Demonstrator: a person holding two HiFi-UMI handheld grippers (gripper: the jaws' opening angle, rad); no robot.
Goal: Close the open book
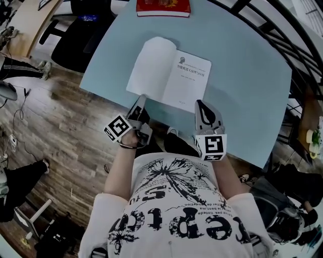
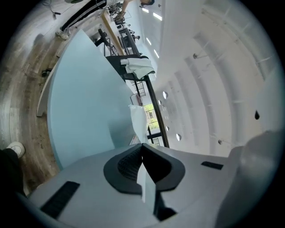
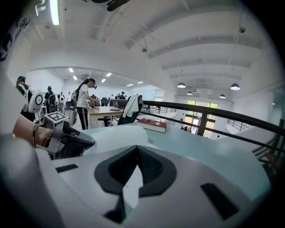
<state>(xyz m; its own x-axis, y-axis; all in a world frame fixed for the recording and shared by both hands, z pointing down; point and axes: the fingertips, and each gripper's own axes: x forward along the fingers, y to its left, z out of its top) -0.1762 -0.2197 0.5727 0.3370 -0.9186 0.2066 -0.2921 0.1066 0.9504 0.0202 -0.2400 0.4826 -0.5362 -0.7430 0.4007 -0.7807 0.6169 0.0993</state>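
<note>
The book (image 1: 169, 70) lies open and flat on the pale blue table (image 1: 242, 101), near its front edge. Its left page (image 1: 150, 65) is blank and white, and its right page (image 1: 187, 78) carries a few lines of print. A red book (image 1: 163, 7) sits well apart at the far edge. The left claw (image 1: 141, 99) is at the book's near left corner, jaws pressed together on the left page's edge (image 2: 139, 119), which rises from the tips. The right claw (image 1: 201, 103) is at the near right corner, jaws together with a white sheet of the right page pinched between them.
</note>
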